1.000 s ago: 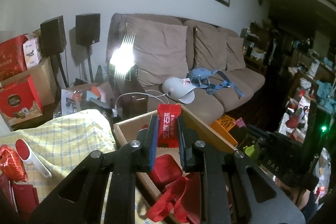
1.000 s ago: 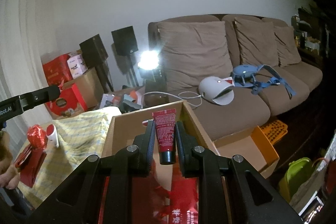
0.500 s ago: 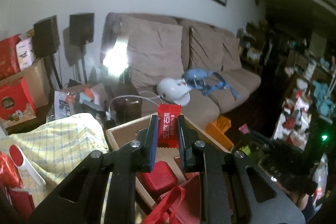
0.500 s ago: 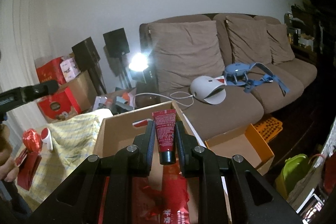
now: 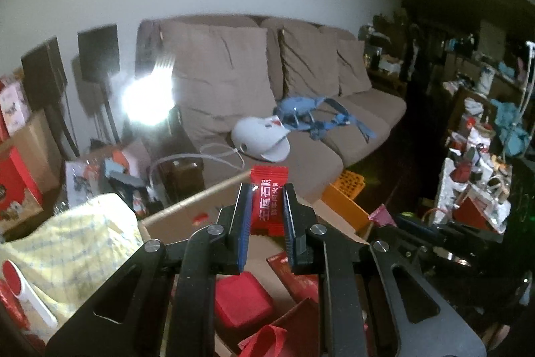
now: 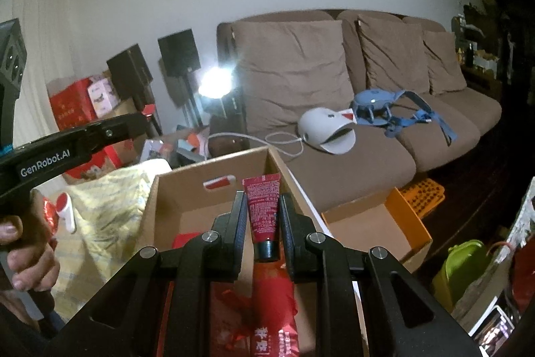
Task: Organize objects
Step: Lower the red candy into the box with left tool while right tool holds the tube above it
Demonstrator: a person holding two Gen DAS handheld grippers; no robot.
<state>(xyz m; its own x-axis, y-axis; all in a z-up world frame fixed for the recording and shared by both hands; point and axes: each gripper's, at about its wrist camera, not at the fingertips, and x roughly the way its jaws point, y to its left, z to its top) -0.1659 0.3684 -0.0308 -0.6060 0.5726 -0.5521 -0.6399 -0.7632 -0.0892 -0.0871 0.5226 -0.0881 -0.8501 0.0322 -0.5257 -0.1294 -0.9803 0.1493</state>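
Note:
My left gripper (image 5: 265, 199) is shut on a red candy packet (image 5: 268, 201) with white characters, held above an open cardboard box (image 5: 187, 206). Inside the box lie a red square case (image 5: 242, 300) and red bags (image 5: 294, 273). My right gripper (image 6: 262, 208) is shut on a dark red tube (image 6: 262, 213), cap toward the camera, over the same cardboard box (image 6: 187, 186), which holds red packages (image 6: 271, 306). The left gripper's body (image 6: 73, 146) and a hand (image 6: 23, 253) show at the left of the right wrist view.
A yellow checked cloth (image 5: 73, 246) with a red-and-white scoop (image 6: 65, 209) lies left of the box. Behind stands a brown sofa (image 6: 334, 72) with a white device (image 6: 329, 129) and blue straps (image 6: 394, 109). An orange-edged box (image 6: 378, 223) sits right. Clutter fills the right side (image 5: 474, 173).
The left gripper has moved right and slightly down over the box with the candy packet; more of the box interior shows. The right gripper has shifted only slightly, still on the tube.

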